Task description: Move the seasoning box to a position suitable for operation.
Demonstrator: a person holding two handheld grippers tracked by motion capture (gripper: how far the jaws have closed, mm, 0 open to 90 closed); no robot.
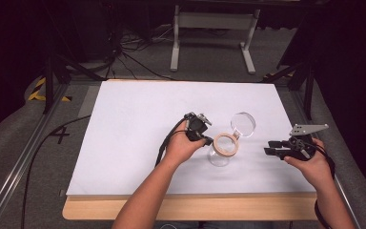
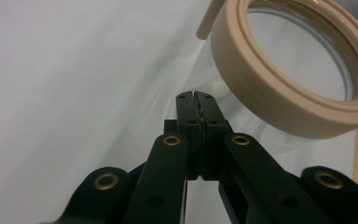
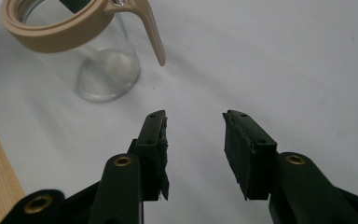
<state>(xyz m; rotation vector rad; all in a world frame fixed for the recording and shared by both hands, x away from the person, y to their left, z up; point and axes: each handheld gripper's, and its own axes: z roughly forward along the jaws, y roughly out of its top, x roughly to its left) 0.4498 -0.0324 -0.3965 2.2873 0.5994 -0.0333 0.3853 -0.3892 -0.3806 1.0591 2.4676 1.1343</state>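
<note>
Overhead, open lid (image 1: 243, 124) behind jar (image 1: 221, 151)

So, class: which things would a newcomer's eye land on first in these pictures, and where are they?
First comes the clear glass jar with its beige rim, standing near the front middle of the white table, its round lid swung open behind it. The left hand-held gripper sits shut right beside it, while the right hand-held gripper waits open, well apart.

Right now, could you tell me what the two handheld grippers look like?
Both are black, with two jointed jaws carrying brass-coloured rivets. The left gripper trails a black cable along the forearm. The right gripper bears a grey three-cornered plate on top. Both forearms are bare, without sleeves.
</note>
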